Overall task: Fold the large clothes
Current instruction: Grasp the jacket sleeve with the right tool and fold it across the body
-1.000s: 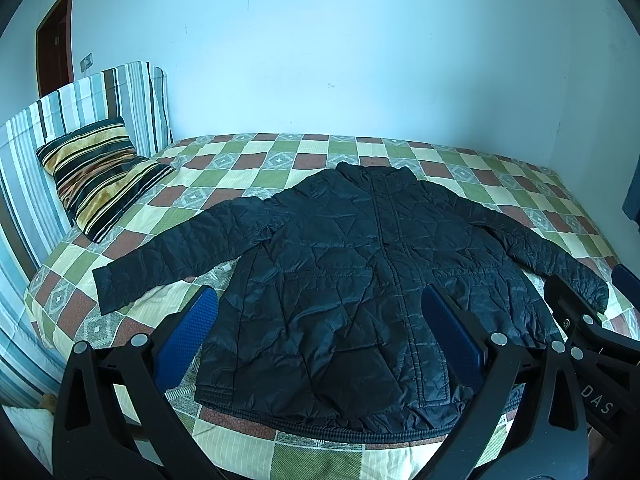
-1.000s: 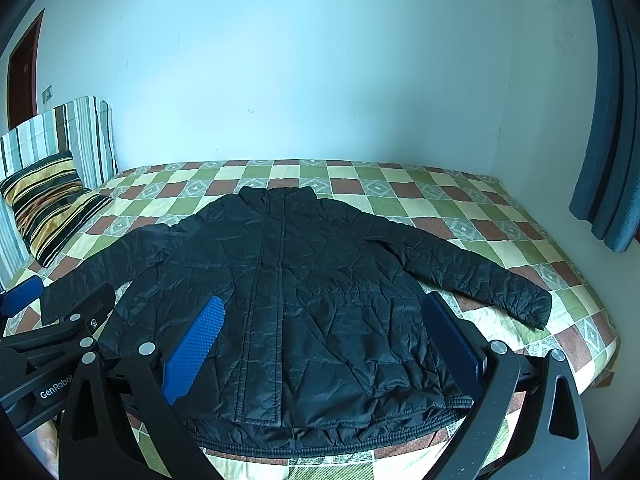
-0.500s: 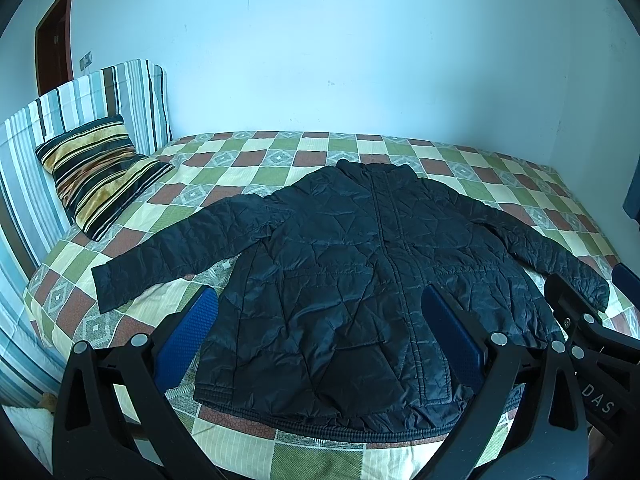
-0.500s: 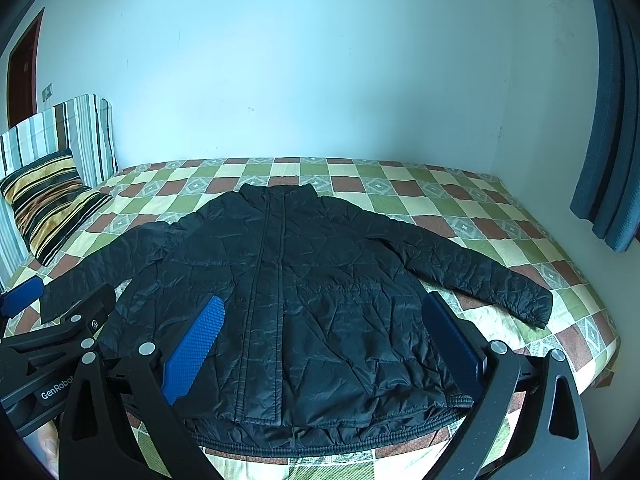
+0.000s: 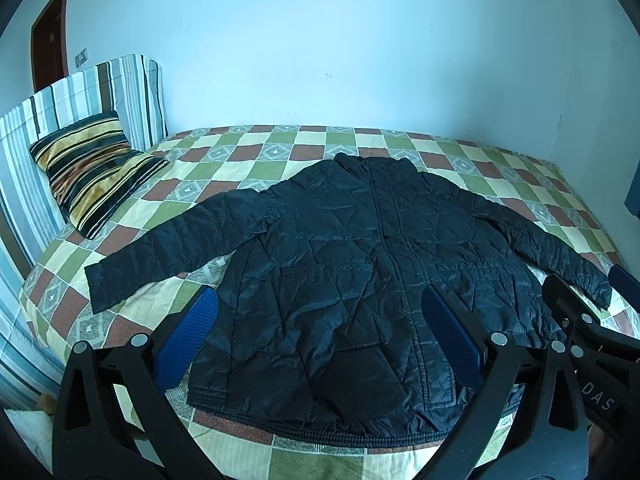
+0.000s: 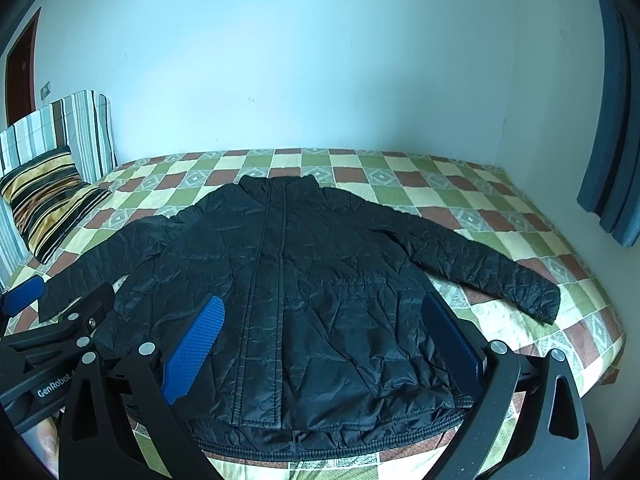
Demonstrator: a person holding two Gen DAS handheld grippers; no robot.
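The black quilted jacket [image 5: 360,280] lies face-up, sleeves spread, on the checkered bed [image 5: 280,152], hem at 6 o'clock for folding. The left gripper [image 5: 320,344] and right gripper [image 6: 324,340] hover over the hem, jaws wide, empty.

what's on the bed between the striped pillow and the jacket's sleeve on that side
Nothing: only bare checkered bedspread separates the pillow from the jacket sleeve. The left wrist view shows it best.
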